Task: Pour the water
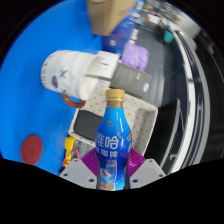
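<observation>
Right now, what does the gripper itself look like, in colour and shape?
Only the gripper shows, no hand or sleeve. It has two light grey fingers with angular, flat faces, each bearing a magenta pad on its inner side. No cables or markings are visible.

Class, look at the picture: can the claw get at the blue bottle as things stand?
Probably yes: the blue bottle already stands upright between the claw's pink pads, and nothing blocks it. Whether both pads press on it is unclear.
</observation>
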